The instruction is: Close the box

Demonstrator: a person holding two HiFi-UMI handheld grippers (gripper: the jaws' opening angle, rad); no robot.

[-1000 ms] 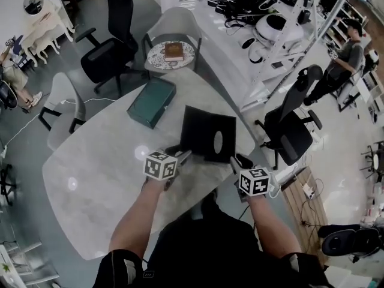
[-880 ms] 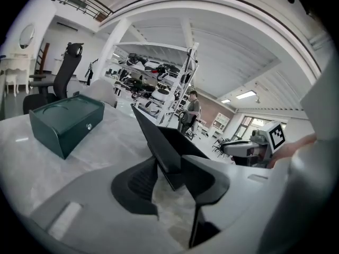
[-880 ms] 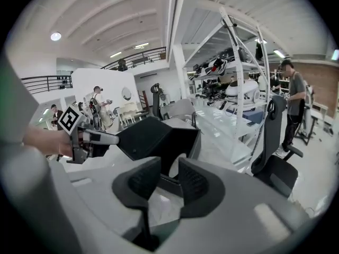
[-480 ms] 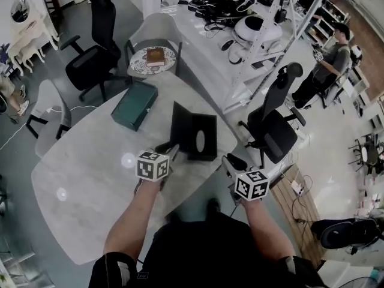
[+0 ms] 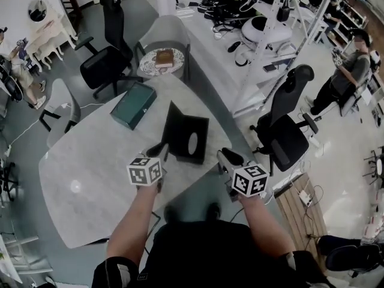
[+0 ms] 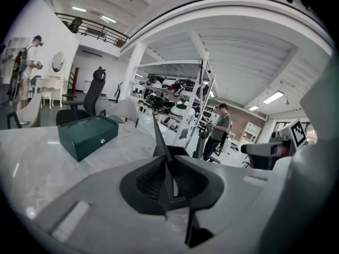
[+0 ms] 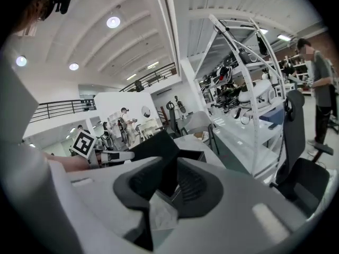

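Note:
A black box (image 5: 193, 144) sits on the marble table (image 5: 90, 167) with its lid (image 5: 174, 125) standing nearly upright. My left gripper (image 5: 161, 149) is at the lid's near edge. In the left gripper view the thin black lid (image 6: 159, 134) runs between the jaws, which are closing, and the gripper (image 6: 168, 183) pinches it. My right gripper (image 5: 222, 156) is just right of the box's near corner. Its jaws are closing with a gap between them, and the black box (image 7: 157, 144) shows beyond that gap in front of the gripper (image 7: 168, 183).
A dark green case (image 5: 133, 104) lies farther back on the table. Beyond it stands a grey chair holding a round tray with a book (image 5: 162, 59). Black office chairs (image 5: 287, 131) flank the table, a white shelf rack (image 5: 264, 35) stands right, and people are in the background.
The lid has gone from lying flat open to standing nearly upright. The left gripper's jaws have closed onto its edge. The right gripper stays by the box's near right corner.

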